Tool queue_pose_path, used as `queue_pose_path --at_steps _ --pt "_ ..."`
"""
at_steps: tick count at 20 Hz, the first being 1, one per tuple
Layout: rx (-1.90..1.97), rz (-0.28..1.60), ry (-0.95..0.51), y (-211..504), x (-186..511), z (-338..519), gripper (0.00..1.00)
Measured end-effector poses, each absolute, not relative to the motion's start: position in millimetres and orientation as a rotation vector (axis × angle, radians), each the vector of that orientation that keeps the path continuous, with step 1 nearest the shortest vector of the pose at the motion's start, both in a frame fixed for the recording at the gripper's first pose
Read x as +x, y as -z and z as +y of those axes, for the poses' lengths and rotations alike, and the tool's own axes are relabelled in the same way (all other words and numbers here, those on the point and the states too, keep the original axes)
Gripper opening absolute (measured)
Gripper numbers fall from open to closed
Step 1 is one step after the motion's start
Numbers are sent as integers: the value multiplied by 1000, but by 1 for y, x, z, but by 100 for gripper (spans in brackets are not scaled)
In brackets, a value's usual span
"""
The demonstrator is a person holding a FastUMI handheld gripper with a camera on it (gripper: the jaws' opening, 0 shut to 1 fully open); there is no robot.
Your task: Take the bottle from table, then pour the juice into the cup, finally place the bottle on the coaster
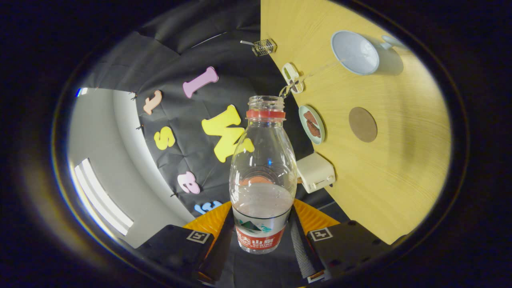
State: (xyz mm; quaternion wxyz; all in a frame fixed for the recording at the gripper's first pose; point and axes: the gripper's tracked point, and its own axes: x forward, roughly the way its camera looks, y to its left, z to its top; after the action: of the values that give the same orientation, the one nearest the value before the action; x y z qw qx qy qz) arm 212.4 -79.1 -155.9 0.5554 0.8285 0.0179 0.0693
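Bottle point(262, 176) clamped between the fingers of the gripper point(262, 234), both pads pressed against the labelled lower body. Uncapped, neck pointing straight ahead of the jaws, held well clear of the table point(400, 168). View rolled hard, so the tabletop stands almost on edge to the right of the jaws. Liquid pooled in the bottle's lower part near the jaws, upper half clear.

Cup point(355, 52) far beyond the fingertips and off to the right, mouth open, interior pale; contents too hard to judge. Coaster point(363, 124) bare, between cup and jaws, also right of the bottle's line. Small dish point(312, 124) at the table edge just right of the neck; keys point(293, 80) beyond it; pale box point(316, 173) close to the right finger's side; wire basket point(264, 47) far ahead.

Step in hand, judged from the tilt and the remaining liquid: pouring, or swinging between cup and coaster. To be done well: mouth brought over the cup's centre before tipping further, roll kept slow so the stream stays thin, grip kept firm on the label band, where a smooth wall could slip. Then bottle righted fully before travel toward the coaster, clear of dish and keys.
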Motion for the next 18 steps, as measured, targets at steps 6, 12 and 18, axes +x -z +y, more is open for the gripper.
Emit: queue_pose_path --at_steps 6,12,18 --pt "2022 16 -162 145 216 -94 75" --pt "2106 -16 -166 128 219 -103 75" --pt "2169 -45 -184 116 219 -115 75"
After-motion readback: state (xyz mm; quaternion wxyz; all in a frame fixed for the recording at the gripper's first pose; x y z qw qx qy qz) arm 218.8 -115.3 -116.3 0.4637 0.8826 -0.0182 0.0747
